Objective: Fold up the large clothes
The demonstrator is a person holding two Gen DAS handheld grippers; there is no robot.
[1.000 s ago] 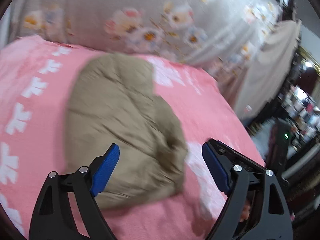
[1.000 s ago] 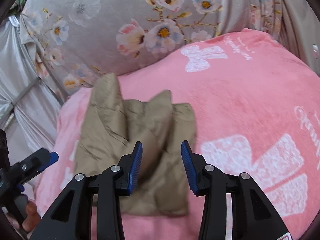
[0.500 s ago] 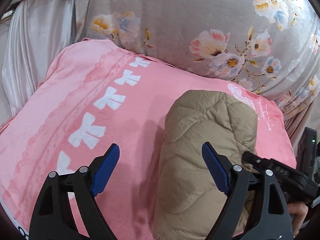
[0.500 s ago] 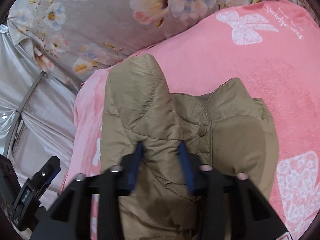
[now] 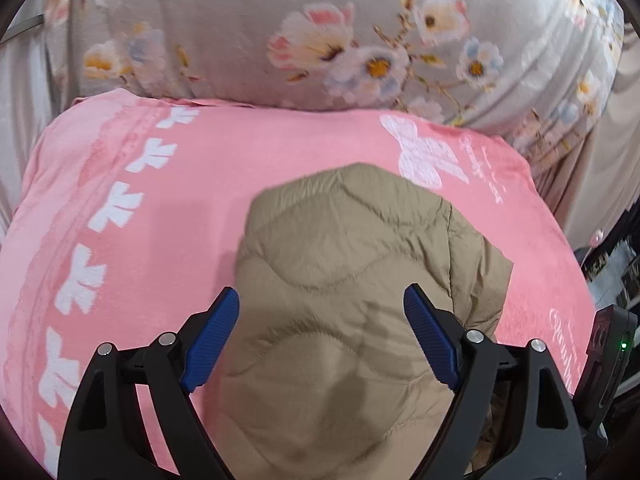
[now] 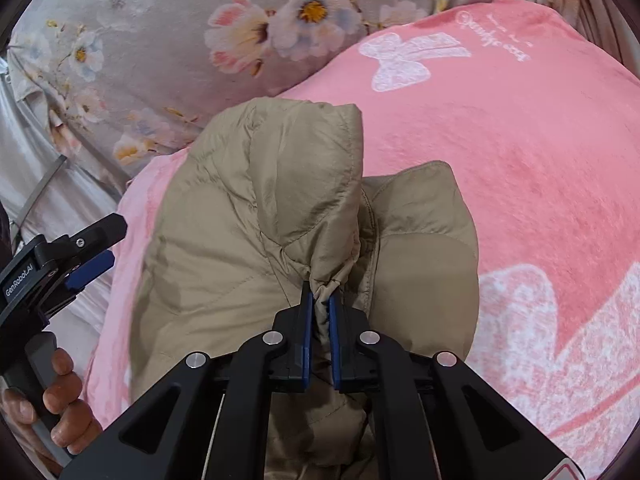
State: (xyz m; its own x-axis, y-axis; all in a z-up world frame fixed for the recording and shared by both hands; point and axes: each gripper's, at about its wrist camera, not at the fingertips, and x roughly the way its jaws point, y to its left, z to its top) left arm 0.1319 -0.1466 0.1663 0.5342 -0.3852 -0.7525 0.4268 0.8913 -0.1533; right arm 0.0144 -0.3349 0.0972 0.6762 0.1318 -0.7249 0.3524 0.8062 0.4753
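A tan quilted jacket [image 5: 352, 264] lies bunched on a pink blanket [image 5: 168, 216]. My left gripper [image 5: 322, 332] is open and hovers just above the jacket, its blue pads either side of a quilted panel. In the right wrist view, my right gripper [image 6: 319, 312] is shut on a pinched fold of the jacket [image 6: 256, 208] and lifts that fold up. The left gripper [image 6: 86, 256] shows at the left edge of that view, held by a hand.
A grey floral curtain [image 5: 360, 36] hangs behind the blanket. The blanket drops off at its left edge [image 6: 120, 248] and right edge [image 5: 560, 240]. White bow prints [image 6: 560, 340] mark the pink blanket [image 6: 520, 160]. Dark furniture [image 5: 616, 264] stands at the far right.
My right gripper closed on a fold of the jacket and raised it. My left gripper swung over the jacket and stays open.
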